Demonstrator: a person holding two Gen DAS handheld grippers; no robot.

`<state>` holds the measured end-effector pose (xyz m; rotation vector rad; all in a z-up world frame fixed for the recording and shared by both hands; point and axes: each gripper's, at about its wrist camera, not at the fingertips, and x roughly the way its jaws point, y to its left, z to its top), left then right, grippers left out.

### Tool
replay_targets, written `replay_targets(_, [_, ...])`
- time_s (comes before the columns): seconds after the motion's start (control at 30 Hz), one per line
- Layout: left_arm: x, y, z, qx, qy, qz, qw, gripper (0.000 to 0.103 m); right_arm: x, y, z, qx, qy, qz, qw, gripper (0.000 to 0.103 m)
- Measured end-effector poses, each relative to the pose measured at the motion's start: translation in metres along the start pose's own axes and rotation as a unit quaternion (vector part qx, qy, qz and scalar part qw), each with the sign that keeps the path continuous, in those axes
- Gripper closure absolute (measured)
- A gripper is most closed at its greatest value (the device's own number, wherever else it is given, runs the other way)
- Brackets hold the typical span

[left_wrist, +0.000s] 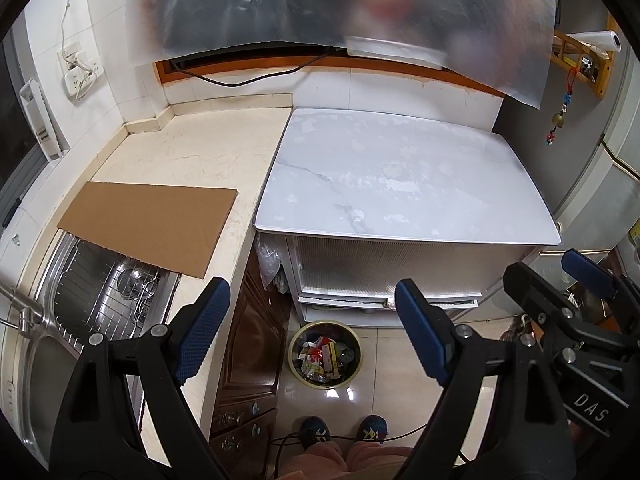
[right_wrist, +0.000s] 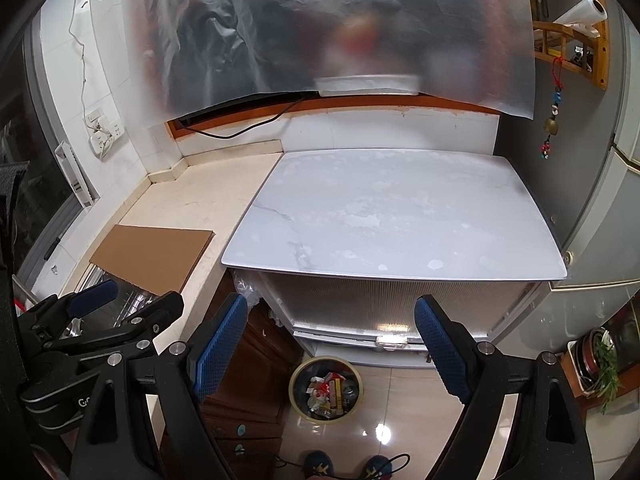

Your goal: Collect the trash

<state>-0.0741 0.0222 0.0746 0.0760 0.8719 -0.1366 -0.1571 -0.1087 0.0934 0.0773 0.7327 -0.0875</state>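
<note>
A round trash bin (left_wrist: 325,354) with a gold rim stands on the tiled floor below the white marble table (left_wrist: 400,176); it holds several crumpled wrappers. It also shows in the right wrist view (right_wrist: 326,390). My left gripper (left_wrist: 316,332) is open and empty, held high above the bin. My right gripper (right_wrist: 332,352) is open and empty, also above the bin. The right gripper shows at the right edge of the left wrist view (left_wrist: 560,292). The left gripper shows at the left of the right wrist view (right_wrist: 120,304). The marble table top (right_wrist: 400,216) carries no trash.
A cardboard sheet (left_wrist: 152,224) lies on the beige counter (left_wrist: 200,148), partly over the steel sink (left_wrist: 100,288). Dark wooden cabinet drawers (left_wrist: 248,360) stand left of the bin. A grey fridge (left_wrist: 600,184) is at the right. The person's shoes (left_wrist: 344,432) are below.
</note>
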Motion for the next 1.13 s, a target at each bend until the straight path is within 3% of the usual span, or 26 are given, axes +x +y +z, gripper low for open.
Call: replay_targets(1.13, [0.011,0.008,-0.004,0.002,0.014,-0.007,0.9999,0.022,0.012,-0.001,-0.004,-0.001,0.013,-0.003,1.0,0.016])
